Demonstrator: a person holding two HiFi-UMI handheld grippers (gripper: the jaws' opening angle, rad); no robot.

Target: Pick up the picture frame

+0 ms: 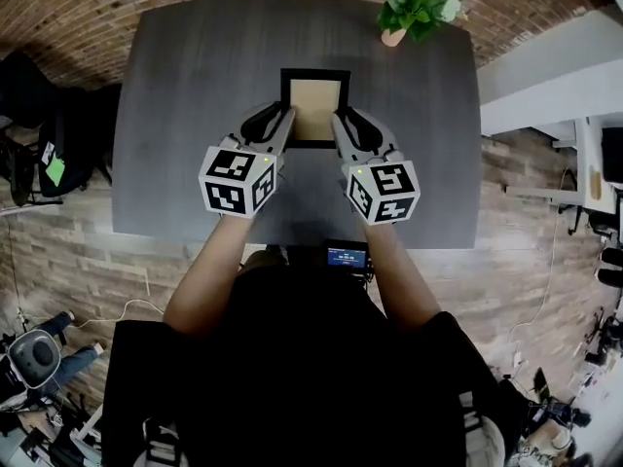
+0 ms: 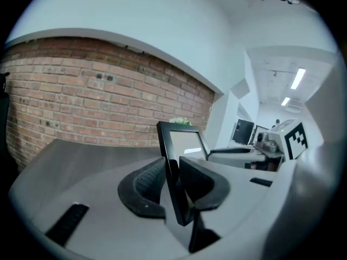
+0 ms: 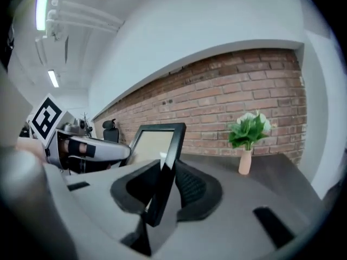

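Red brick wall (image 1: 78, 17) curves along the top of the head view, and brown wood floor (image 1: 526, 251) runs round the other sides. A big dark grey surface (image 1: 185, 115) fills the middle of that view. It is mostly bare. At its upper right corner stands a green plant (image 1: 419, 6) with white flowers in a small pink vase (image 1: 393, 37), close to the wall. At the near edge of the surface, in the lower middle of the view, sits a little screen (image 1: 348, 257) that glows blue. White desks (image 1: 555, 76) stand on the right side of the room, away from the surface. A black chair (image 3: 110, 129) shows by the brick wall in the right gripper view. Long lights (image 2: 297, 79) shine on the white ceiling in the left gripper view.

The picture frame (image 1: 315, 107) is over the middle of the surface, a bit toward the top of the head view. It has a black rim and a light brown inside. It is held from both sides.

The left hand-held gripper (image 1: 273, 129) pinches the left side of the picture frame. In the left gripper view its two dark pads press on the black rim, one on each face.

The right hand-held gripper (image 1: 348, 134) pinches the right side of the picture frame. In the right gripper view its pads squeeze the rim the same way, and the plant stands off to the right behind it.

Two bare arms reach up from the bottom of the head view to the cubes with black and white squares.
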